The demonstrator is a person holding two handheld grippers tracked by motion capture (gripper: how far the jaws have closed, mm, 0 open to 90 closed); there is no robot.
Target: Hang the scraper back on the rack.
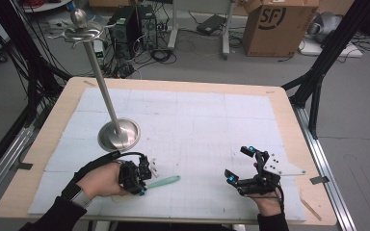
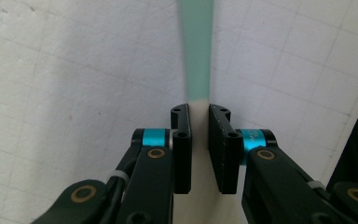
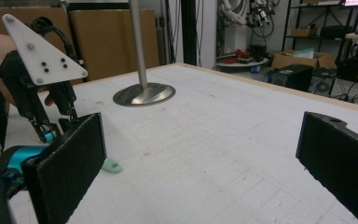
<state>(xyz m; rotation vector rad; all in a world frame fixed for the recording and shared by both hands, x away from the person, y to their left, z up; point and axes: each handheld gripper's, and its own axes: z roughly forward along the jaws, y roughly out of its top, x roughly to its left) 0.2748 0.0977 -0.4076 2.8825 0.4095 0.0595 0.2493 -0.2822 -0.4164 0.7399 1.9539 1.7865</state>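
Your left gripper (image 1: 139, 177) was low over the tabletop (image 1: 43, 139), near the front edge on your left side. Its fingers (image 2: 182, 149) were close together with a thin gap between them. A long green stick (image 1: 164, 182) ran out from that gap. One end of the stick sat between the fingers, but I could not tell if they were really squeezing it or just sitting around it. The rest of the stick lay flat on the white mat (image 1: 197, 120), pointing toward your right gripper (image 1: 243, 166).

So I think the grab was just being made. The lift was not done yet. Whatever came after, maybe taking the stick to the metal stand (image 1: 119, 134), was all left to do.

Your right gripper rested near the front right corner, well apart from the stick. Its fingers (image 3: 70, 168) were wide apart and held nothing.

The stick looked like smooth, pale green plastic, thin and flat, wider at the far end. In the right gripper view its tip (image 3: 112, 165) seemed to have a small hole. The stand was shiny metal, with a round base, a tall thin pole and a ball on top. The mat was white with faint squares. The finger pads looked black and rough.
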